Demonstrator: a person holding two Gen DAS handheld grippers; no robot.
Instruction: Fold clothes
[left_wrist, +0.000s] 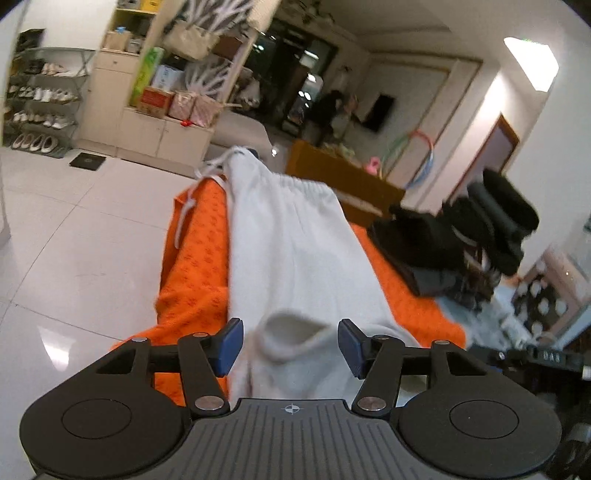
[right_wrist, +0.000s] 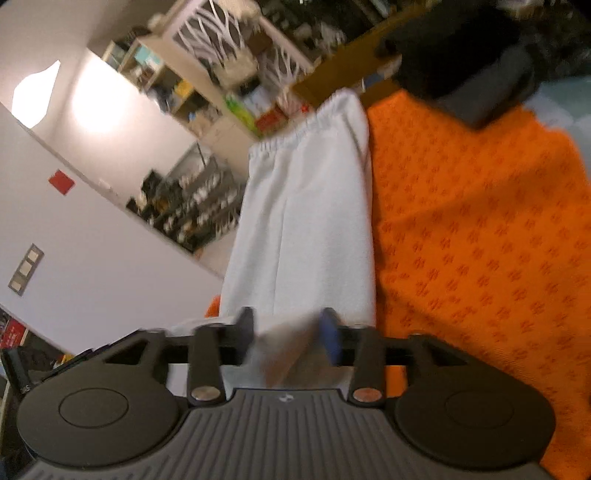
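White sweatpants (left_wrist: 295, 251) lie lengthwise on an orange patterned cloth (left_wrist: 195, 266), the elastic waistband at the far end and a drawstring (left_wrist: 184, 214) trailing off the left side. My left gripper (left_wrist: 291, 347) is open, its blue pads either side of a leg cuff (left_wrist: 291, 336) without pinching it. In the right wrist view the same sweatpants (right_wrist: 303, 221) run along the left edge of the orange cloth (right_wrist: 480, 240). My right gripper (right_wrist: 288, 336) is blurred, its jaws narrowed but still apart, with white fabric bunched between them.
A pile of dark clothes (left_wrist: 443, 240) sits on the cloth's far right, also the dark clothes (right_wrist: 461, 55) at top right. Past the left table edge is white tiled floor (left_wrist: 74, 240). Cabinets and a shoe rack (left_wrist: 40, 99) stand beyond, and a wooden bench (left_wrist: 332, 177) behind the table.
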